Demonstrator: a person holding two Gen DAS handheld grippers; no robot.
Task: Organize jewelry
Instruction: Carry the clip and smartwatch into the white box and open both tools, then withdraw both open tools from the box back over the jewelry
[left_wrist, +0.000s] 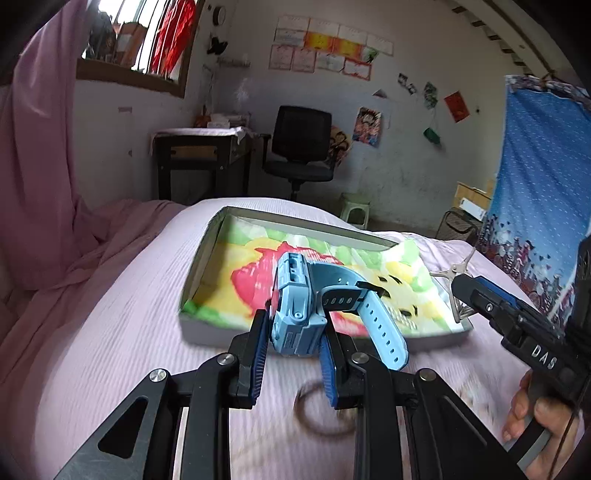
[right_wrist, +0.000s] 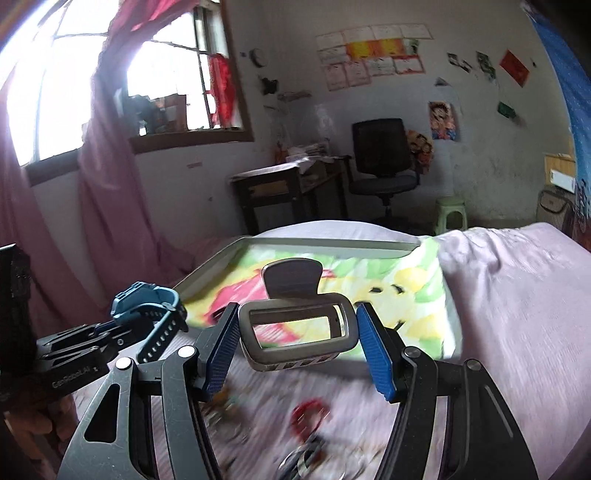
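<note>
"DAS" on the right gripper (left_wrist: 466, 291); "GenRobot.AI" on the left gripper (right_wrist: 125, 332).

At twelve o'clock the shallow tray (left_wrist: 207, 258) lay on the bed (left_wrist: 110, 332), its low rim the only barrier and its patterned floor open. Loose, blurred trinkets (right_wrist: 306, 417) cluttered the bedcover at six o'clock. At three o'clock the cover (right_wrist: 517, 295) stayed free.

A lived-in home bedroom: a bed (left_wrist: 110, 332) under a pink ribbed sheet fills the foreground, pink curtains (right_wrist: 103, 177) hang at a barred window (right_wrist: 74, 81) at ten o'clock, and paper certificates (left_wrist: 332, 48) and cartoon posters (left_wrist: 366, 126) cover the wall above a dark desk (left_wrist: 199, 155) and office chair (left_wrist: 301, 147) at twelve.
</note>
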